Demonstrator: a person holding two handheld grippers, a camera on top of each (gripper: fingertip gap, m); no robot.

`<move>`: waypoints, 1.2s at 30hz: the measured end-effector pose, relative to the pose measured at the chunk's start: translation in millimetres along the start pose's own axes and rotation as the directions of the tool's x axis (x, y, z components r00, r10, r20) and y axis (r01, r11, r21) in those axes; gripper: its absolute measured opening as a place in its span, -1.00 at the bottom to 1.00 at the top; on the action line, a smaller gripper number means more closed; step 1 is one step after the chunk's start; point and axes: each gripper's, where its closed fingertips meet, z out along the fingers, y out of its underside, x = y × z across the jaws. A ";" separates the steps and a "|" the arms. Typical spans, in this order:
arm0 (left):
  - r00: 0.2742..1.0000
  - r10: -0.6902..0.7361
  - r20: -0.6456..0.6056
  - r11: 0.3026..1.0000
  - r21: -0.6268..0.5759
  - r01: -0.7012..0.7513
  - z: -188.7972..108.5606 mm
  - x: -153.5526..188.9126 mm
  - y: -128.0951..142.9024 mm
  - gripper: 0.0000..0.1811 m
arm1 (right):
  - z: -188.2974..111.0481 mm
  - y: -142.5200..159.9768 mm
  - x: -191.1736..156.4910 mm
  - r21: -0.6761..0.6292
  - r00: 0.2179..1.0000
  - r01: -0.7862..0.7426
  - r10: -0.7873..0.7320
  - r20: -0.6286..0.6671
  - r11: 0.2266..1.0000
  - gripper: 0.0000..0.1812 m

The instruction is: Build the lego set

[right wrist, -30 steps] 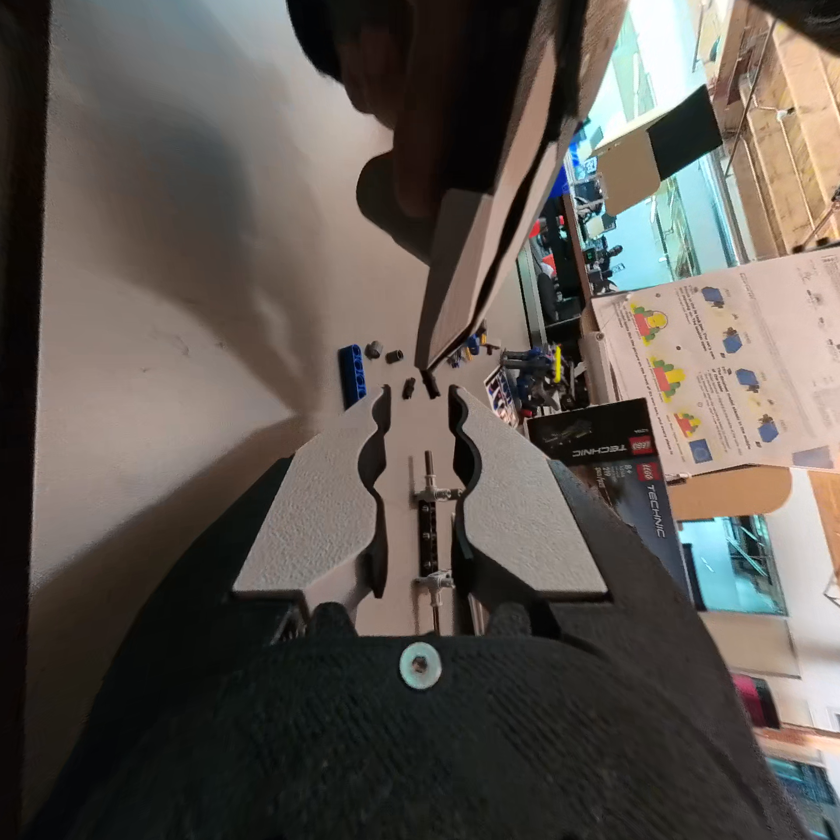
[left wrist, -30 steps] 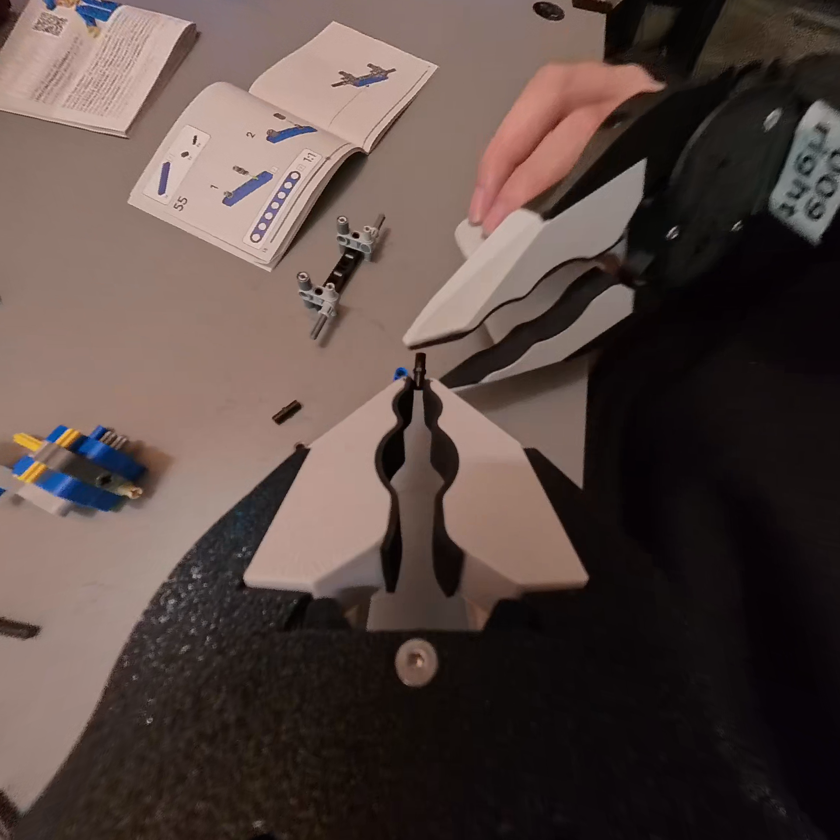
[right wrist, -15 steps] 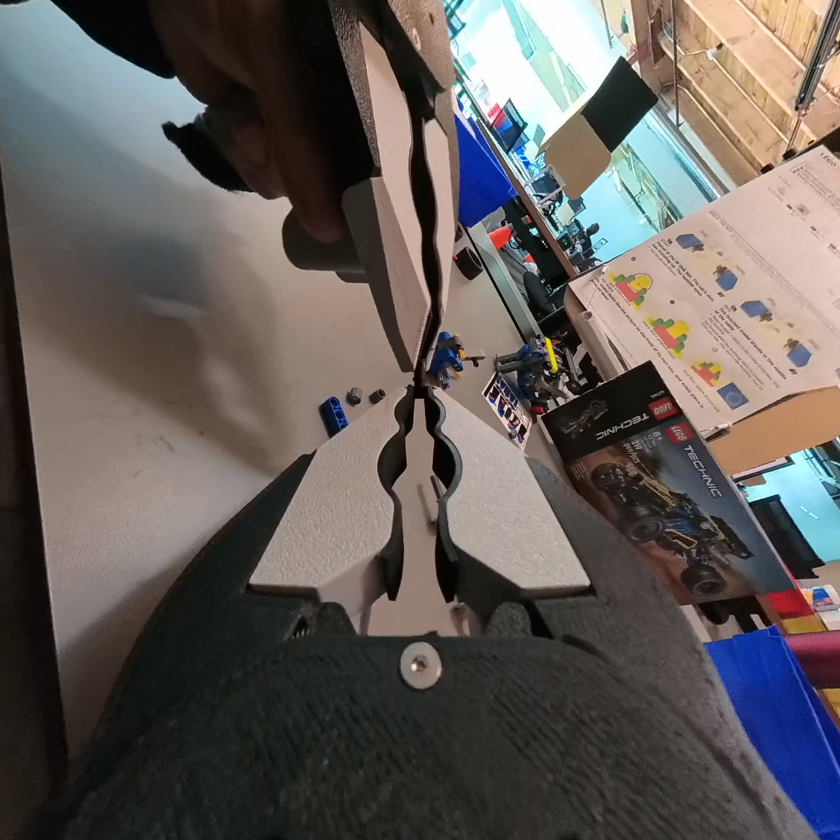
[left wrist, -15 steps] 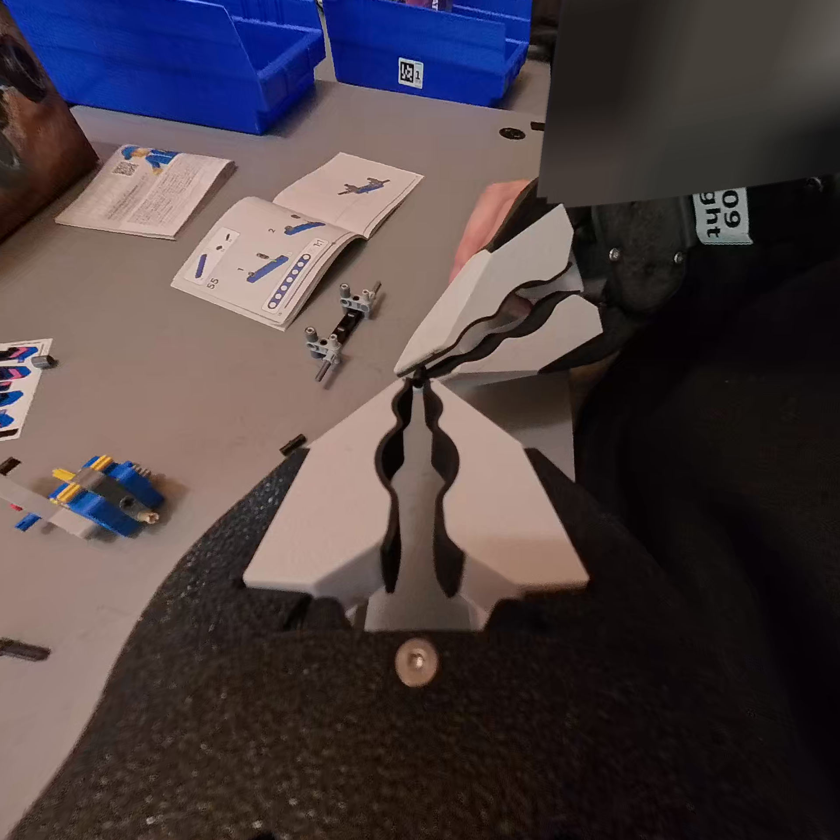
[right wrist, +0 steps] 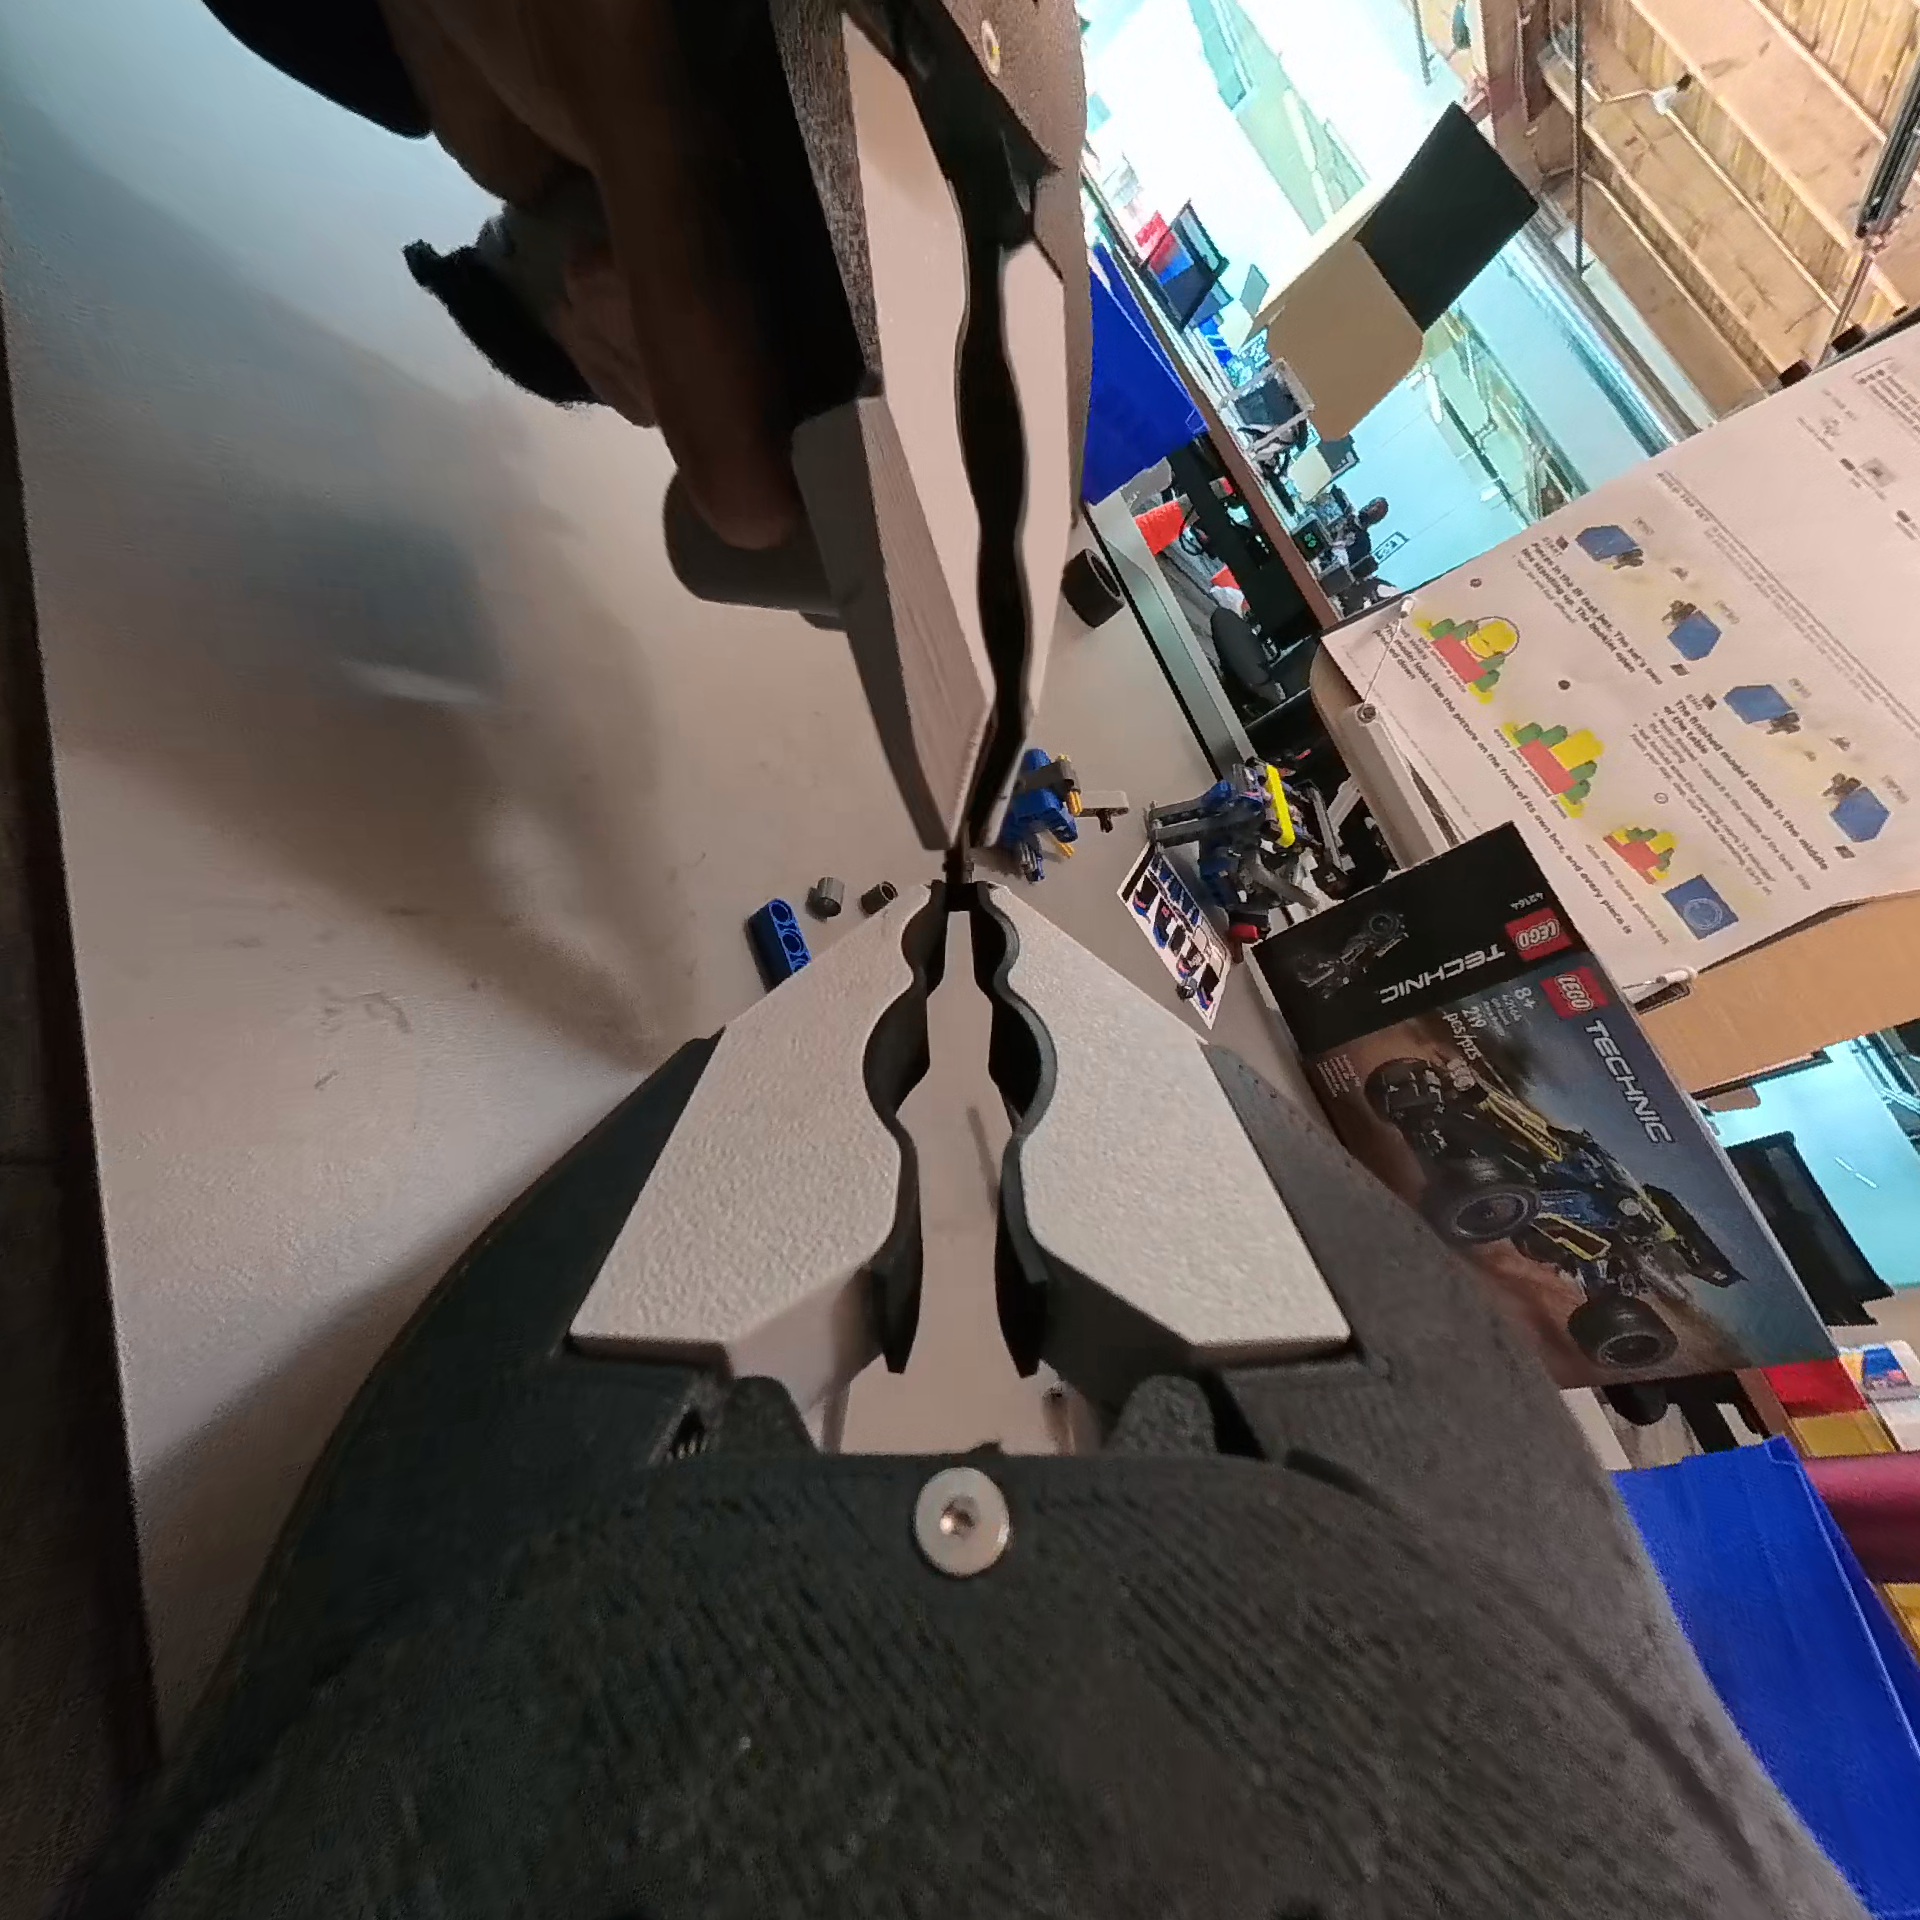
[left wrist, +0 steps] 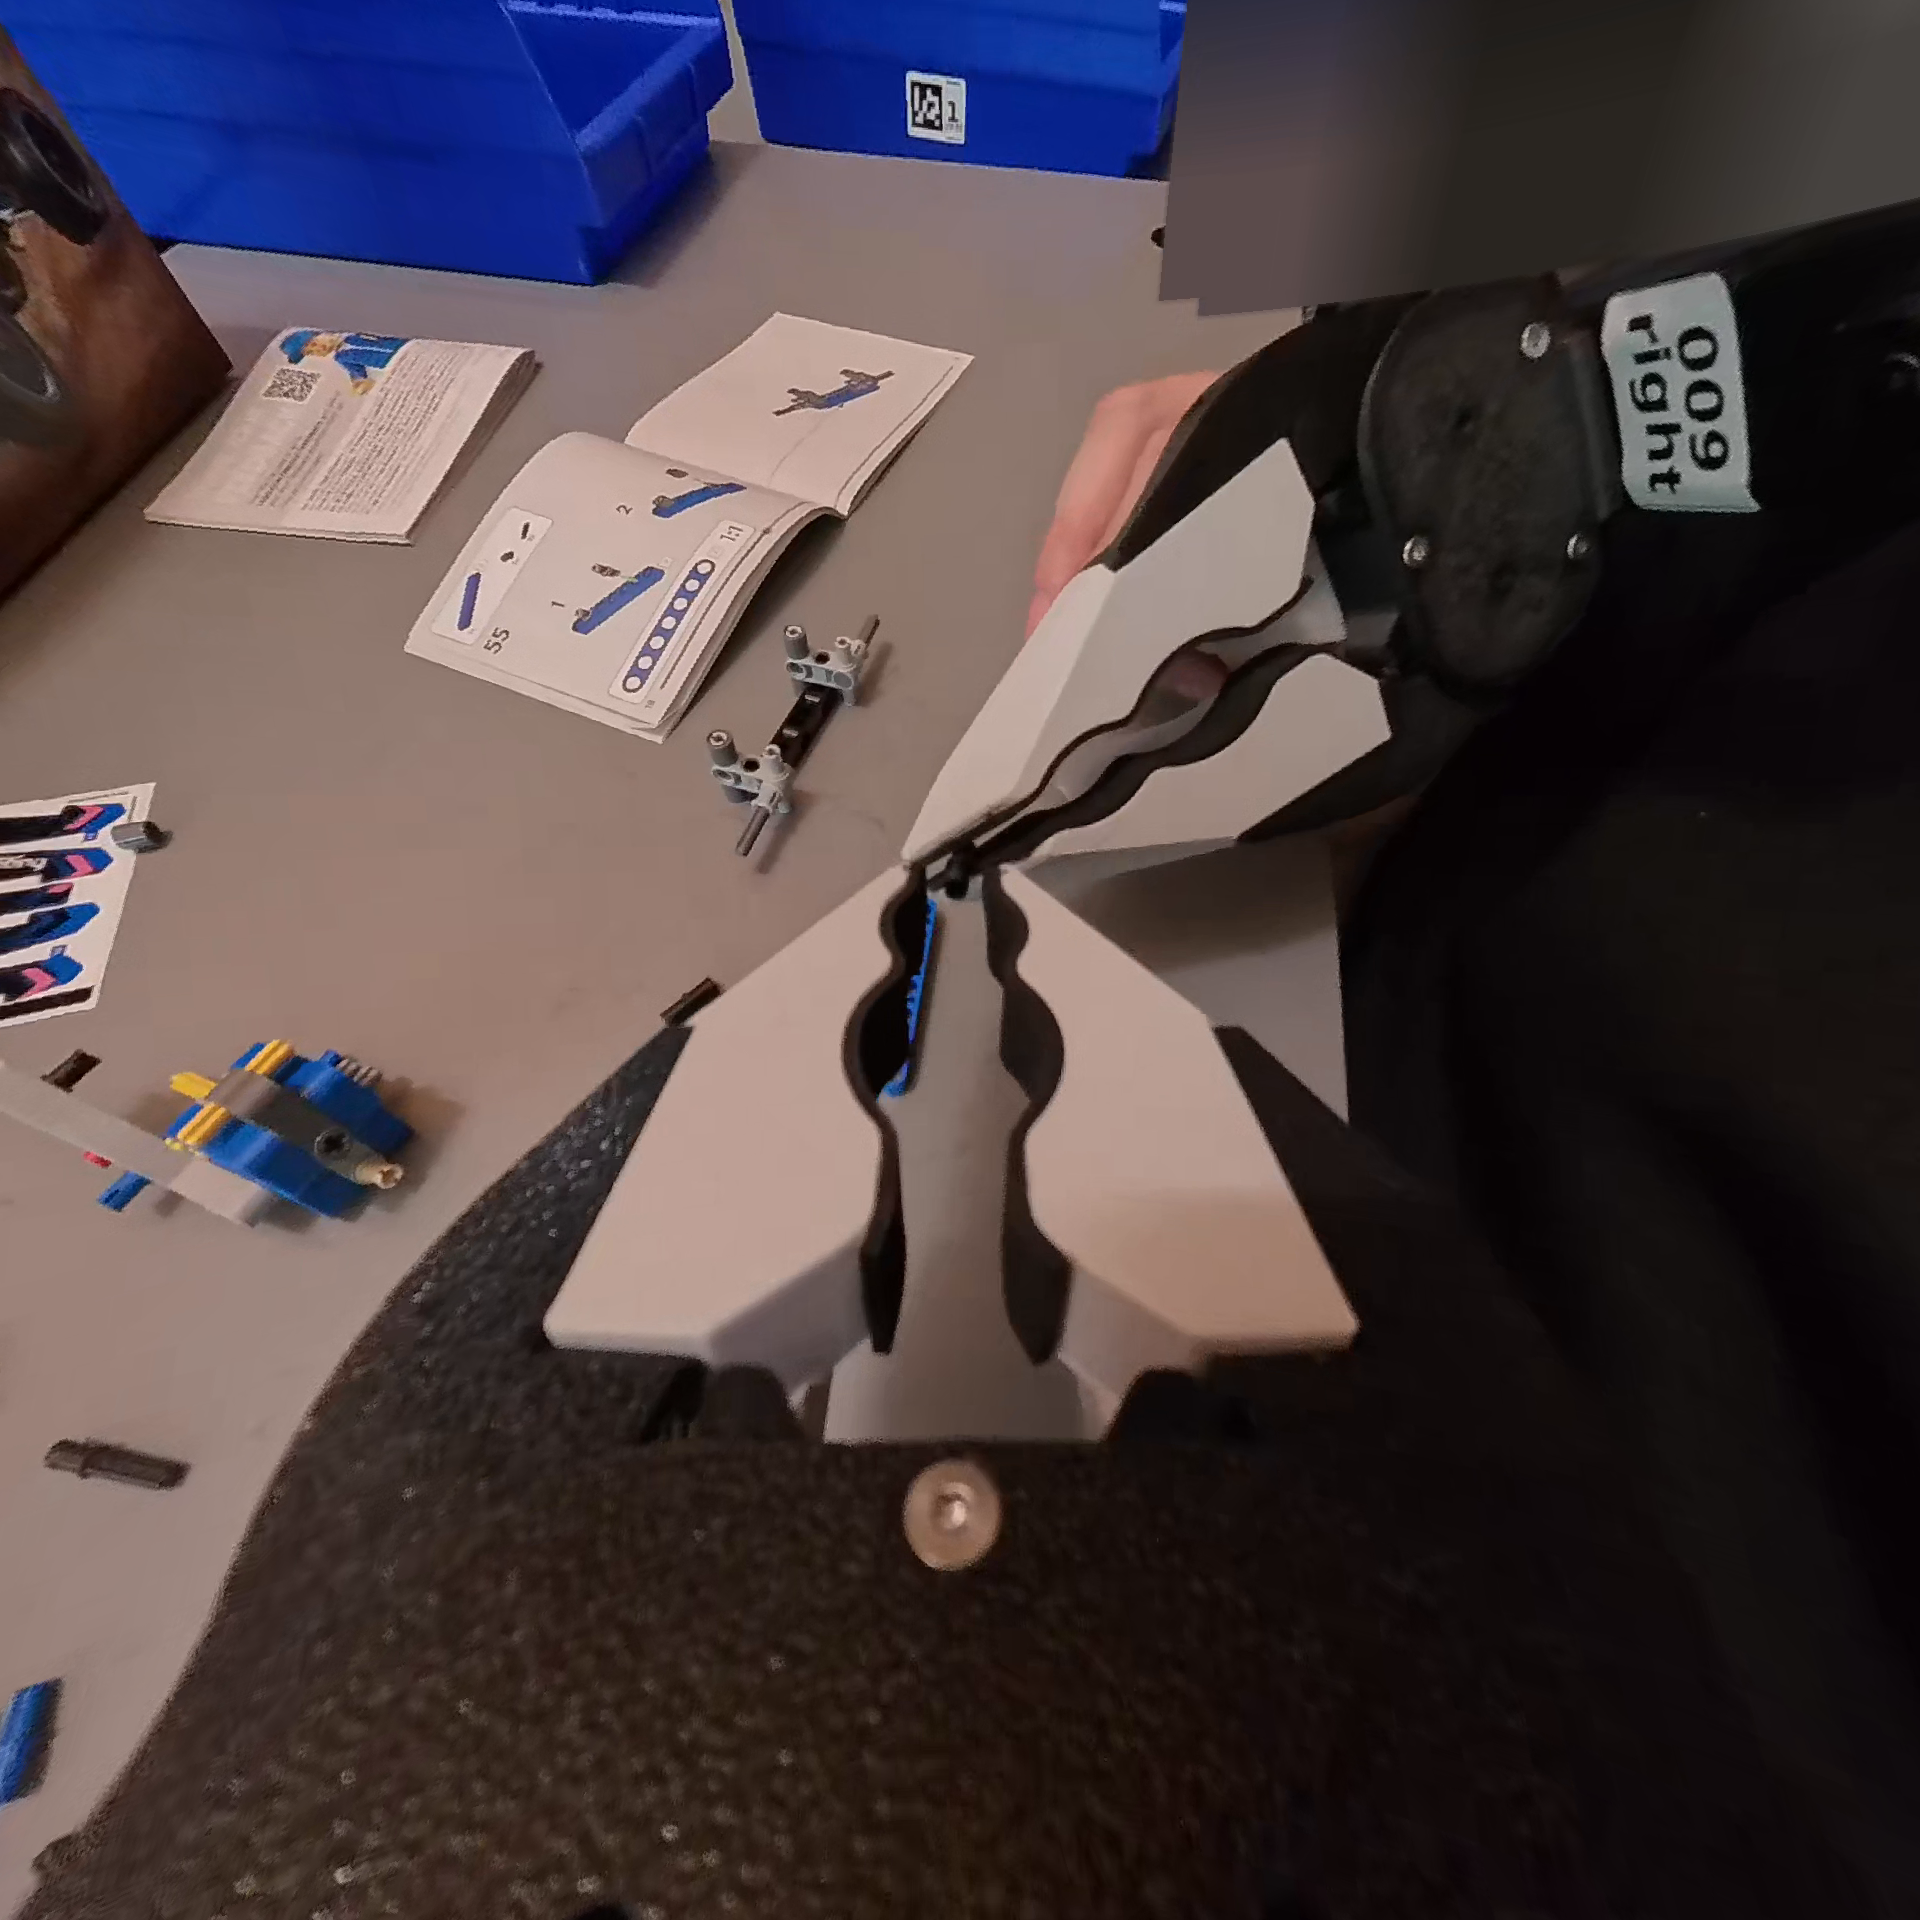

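Note:
My left gripper (left wrist: 954, 885) and right gripper (left wrist: 940, 854) meet tip to tip above the grey table (left wrist: 416, 935). A small black pin (left wrist: 956, 881) sits at the meeting point. The right gripper is shut on it. The left jaws stand slightly apart around its other end. In the right wrist view the right gripper (right wrist: 958, 891) points up at the left gripper (right wrist: 961, 831), with the pin (right wrist: 951, 862) between them. A short blue beam (right wrist: 779, 935) lies on the table below and shows through the left gripper's gap (left wrist: 920, 987).
An open instruction booklet (left wrist: 623, 582), a black-and-grey axle assembly (left wrist: 795, 717), a blue-and-yellow sub-assembly (left wrist: 281, 1127), a sticker sheet (left wrist: 52, 904) and loose black pins (left wrist: 114, 1463) lie to the left. Blue bins (left wrist: 416, 135) stand behind. The set's box (right wrist: 1507, 1122) and a part-built model (right wrist: 1236, 831) stand farther off. The tips of both grippers are at nearly the same place.
The right gripper came in open, then shut on the tip of the pin that the left gripper held. The left jaws have since parted a little. Both grippers rose off the table.

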 end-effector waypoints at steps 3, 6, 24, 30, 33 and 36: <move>1.000 0.004 0.003 1.000 -0.005 -0.004 0.9 -0.1 0.9 -0.98 | 0.5 1.4 -0.5 -0.008 1.000 0.000 0.000 0.000 1.000 -0.97; 1.000 0.002 -0.001 1.000 0.000 -0.002 1.4 0.3 0.7 -0.98 | 0.4 -0.2 -0.6 0.000 1.000 -0.002 0.002 0.000 1.000 -0.97; 0.971 0.171 -0.168 0.918 -0.329 -0.219 -5.0 -16.4 38.1 -0.99 | 14.9 37.9 -37.5 -0.239 0.787 -0.259 0.348 0.509 0.936 -0.76; 0.925 0.241 -0.294 0.825 -0.440 -0.355 1.6 -16.3 44.2 -0.99 | 17.7 36.7 -41.5 -0.250 0.771 -0.257 0.354 0.530 0.934 -0.93; 0.894 0.286 -0.345 0.763 -0.483 -0.430 3.3 -17.5 48.4 -0.99 | 17.7 36.8 -41.5 -0.255 0.764 -0.263 0.363 0.533 0.930 -0.94; 0.871 0.311 -0.380 0.727 -0.495 -0.475 6.9 -16.8 48.5 -0.99 | 17.8 36.8 -41.8 -0.261 0.754 -0.272 0.373 0.540 0.926 -0.93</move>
